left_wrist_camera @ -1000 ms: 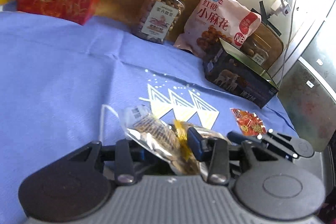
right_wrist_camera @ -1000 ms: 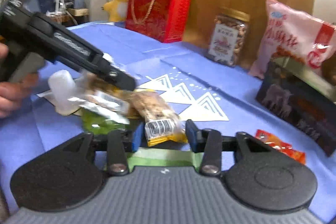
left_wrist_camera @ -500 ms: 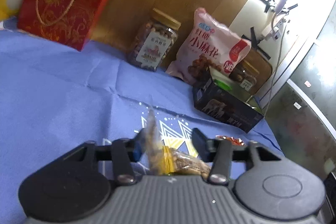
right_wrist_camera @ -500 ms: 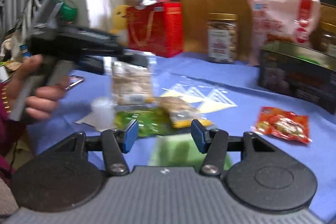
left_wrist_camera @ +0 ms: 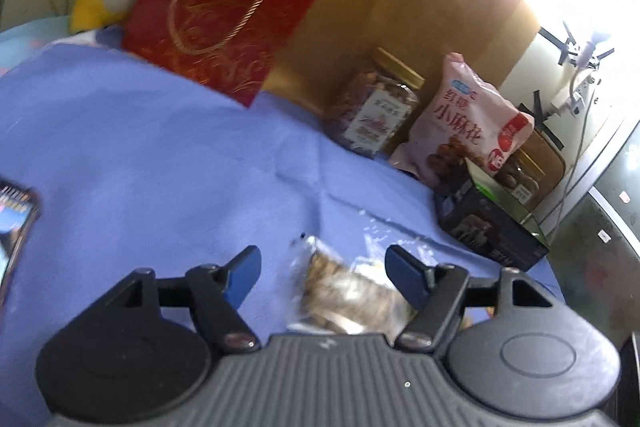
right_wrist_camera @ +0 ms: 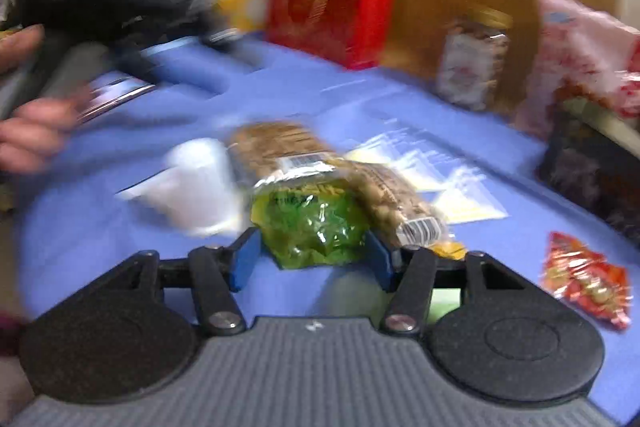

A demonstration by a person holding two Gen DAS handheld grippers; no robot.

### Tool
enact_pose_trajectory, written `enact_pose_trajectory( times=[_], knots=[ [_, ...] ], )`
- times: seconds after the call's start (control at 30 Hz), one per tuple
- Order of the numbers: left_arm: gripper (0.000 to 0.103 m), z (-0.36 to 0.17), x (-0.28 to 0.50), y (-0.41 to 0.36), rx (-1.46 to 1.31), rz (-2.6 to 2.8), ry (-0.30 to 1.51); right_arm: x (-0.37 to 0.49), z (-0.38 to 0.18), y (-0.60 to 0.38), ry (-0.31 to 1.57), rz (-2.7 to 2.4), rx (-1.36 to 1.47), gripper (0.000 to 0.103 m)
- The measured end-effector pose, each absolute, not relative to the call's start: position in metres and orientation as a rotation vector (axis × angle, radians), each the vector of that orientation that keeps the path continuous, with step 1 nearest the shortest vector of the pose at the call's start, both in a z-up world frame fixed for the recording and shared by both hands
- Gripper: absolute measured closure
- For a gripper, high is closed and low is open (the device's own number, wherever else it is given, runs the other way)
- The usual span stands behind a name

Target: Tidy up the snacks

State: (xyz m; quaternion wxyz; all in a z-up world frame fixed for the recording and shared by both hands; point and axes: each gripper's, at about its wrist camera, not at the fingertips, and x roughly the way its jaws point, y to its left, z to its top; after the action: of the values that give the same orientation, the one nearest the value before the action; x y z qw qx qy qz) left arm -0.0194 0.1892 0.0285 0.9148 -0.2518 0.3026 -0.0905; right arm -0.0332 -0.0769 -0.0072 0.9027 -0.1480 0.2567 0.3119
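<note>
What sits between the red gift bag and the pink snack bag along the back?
A gold-lidded clear jar of nuts stands between the red gift bag and the pink snack bag, clearest in the left wrist view.

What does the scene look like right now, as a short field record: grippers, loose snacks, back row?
left gripper: open, above a clear nut packet
right gripper: open, fingers either side of the green snack packet
loose snacks: two clear nut packets, red candy packet
back row: red gift bag, nut jar, pink snack bag, dark box
surface: blue cloth
image quality: right wrist view blurred
</note>
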Motion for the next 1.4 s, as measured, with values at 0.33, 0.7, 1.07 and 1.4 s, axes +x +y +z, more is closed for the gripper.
enact_pose_trajectory(
  times=[0.33,0.7,1.07,1.4],
  knots=[
    [0.033,0.024,-0.065,0.195,-0.558,-0.457,0.56,-0.042,0.015,-0.102,0.524,0.794,-0.112,0.042],
    [0.05,0.012,-0.075,0.141,-0.316,-0.466,0.618,-0.055,-0.004,-0.032,0.565,0.878,-0.33,0.045],
    [0.062,0.019,-0.041,0.127,-0.381,-0.487,0.668,-0.048,0.003,-0.05,0.495,0.832,-0.299,0.056],
    [0.062,0.075,0.074,0.008,-0.248,-0.65,0.609,0.007,0.039,-0.138,0.324,0.508,-0.217,0.056]
  ],
)
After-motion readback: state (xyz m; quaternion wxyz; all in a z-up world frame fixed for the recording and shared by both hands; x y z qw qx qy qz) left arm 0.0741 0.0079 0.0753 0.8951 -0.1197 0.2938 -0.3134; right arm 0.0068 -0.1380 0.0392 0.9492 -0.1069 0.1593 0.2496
